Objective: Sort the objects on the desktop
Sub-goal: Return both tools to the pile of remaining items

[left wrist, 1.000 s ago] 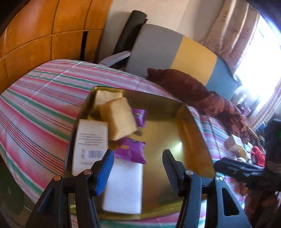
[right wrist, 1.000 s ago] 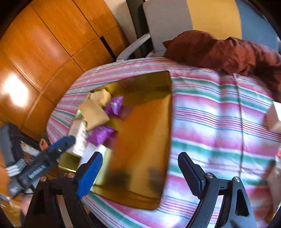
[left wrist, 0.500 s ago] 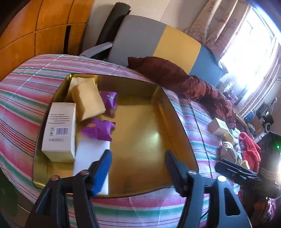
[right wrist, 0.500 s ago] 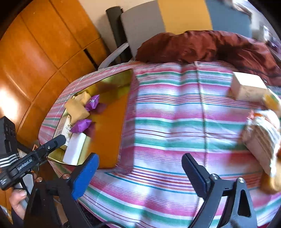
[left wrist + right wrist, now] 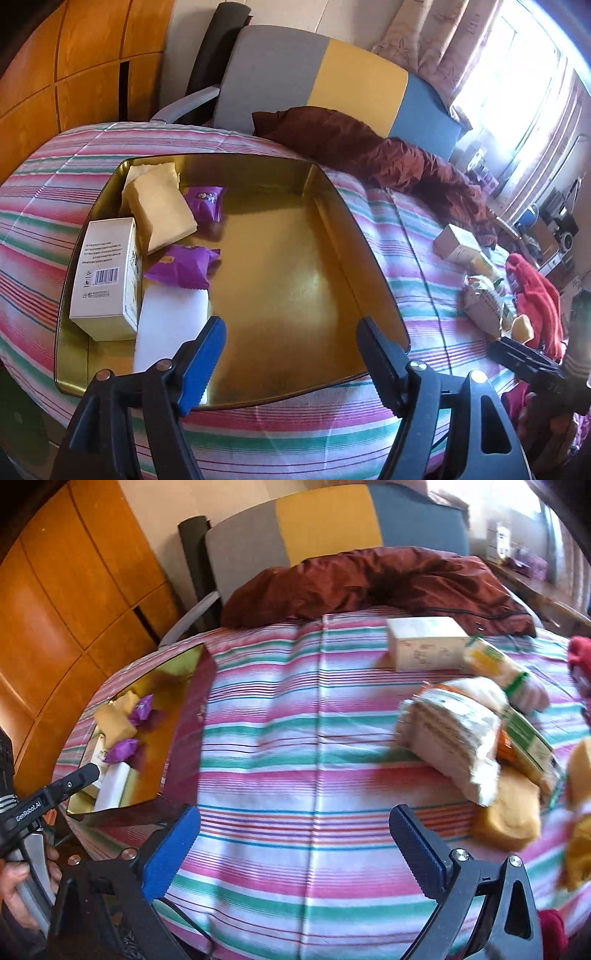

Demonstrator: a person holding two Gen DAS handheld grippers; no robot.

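Observation:
A gold tray [image 5: 295, 280] lies on the striped cloth and shows at the left of the right wrist view [image 5: 162, 746]. It holds a white box [image 5: 107, 273], a tan packet [image 5: 159, 206], two purple snack packs [image 5: 181, 269] and a white slab [image 5: 170, 325]. My left gripper [image 5: 291, 362] is open and empty over the tray's near edge. My right gripper [image 5: 295, 853] is open and empty above the bare cloth. To its right lie a cream box [image 5: 424, 642], a wrapped stack of wafers [image 5: 450, 734], a green-labelled pack [image 5: 495, 668] and yellow sponges [image 5: 509, 812].
A dark red jacket [image 5: 369, 583] is heaped at the far side of the cloth before a grey, yellow and blue chair back [image 5: 317, 81]. Wooden cabinets [image 5: 74, 590] stand at the left. A red cloth [image 5: 532, 291] lies at the right edge.
My left gripper has drawn back from the tray, which now shows whole. My right gripper has swung right from the tray to the loose items. Both stay open.

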